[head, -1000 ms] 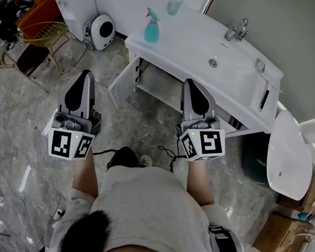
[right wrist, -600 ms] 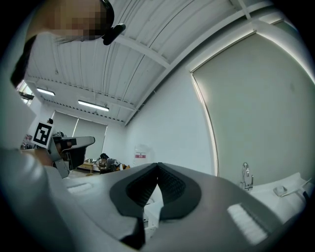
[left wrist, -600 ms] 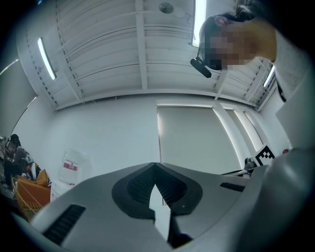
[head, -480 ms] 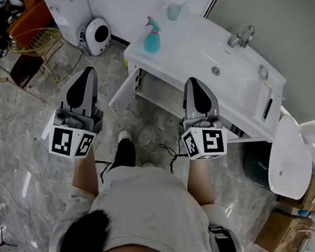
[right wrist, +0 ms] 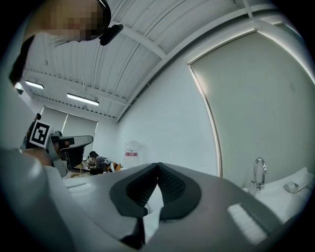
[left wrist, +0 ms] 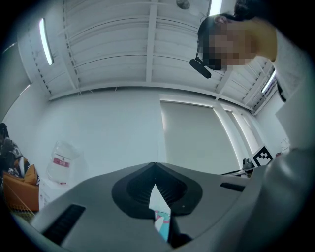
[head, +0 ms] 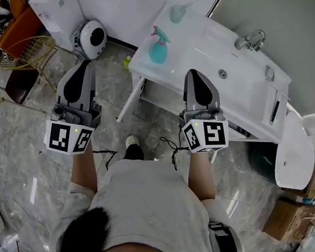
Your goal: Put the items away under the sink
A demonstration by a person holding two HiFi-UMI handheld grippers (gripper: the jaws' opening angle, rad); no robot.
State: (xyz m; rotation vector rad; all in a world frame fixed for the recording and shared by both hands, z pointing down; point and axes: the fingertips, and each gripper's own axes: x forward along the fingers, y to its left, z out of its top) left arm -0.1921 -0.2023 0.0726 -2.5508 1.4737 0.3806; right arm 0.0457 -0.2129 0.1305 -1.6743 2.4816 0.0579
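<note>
A teal spray bottle (head: 158, 46) stands on the left end of the white sink counter (head: 213, 49), with a pale cup (head: 177, 13) behind it near the wall. Below the counter is an open shelf (head: 160, 97). My left gripper (head: 82, 66) hangs over the floor, left of the vanity, shut and empty. My right gripper (head: 197, 77) points at the counter's front edge, also shut with nothing held. In the left gripper view the jaws (left wrist: 155, 165) meet at the tip, and a sliver of the teal bottle (left wrist: 161, 220) shows below. The right gripper (right wrist: 158, 165) points upward, with the faucet (right wrist: 258, 172) to its right.
A round white appliance (head: 91, 37) sits on the floor left of the vanity. An orange bag (head: 16, 17) and a wire basket (head: 31, 54) lie further left. A white oval lid (head: 294, 158) and cardboard boxes (head: 286, 217) stand at the right. The floor is grey marble tile.
The person has stepped closer to the sink, so the vanity and spray bottle sit nearer both grippers. Both grippers stay shut and empty.
</note>
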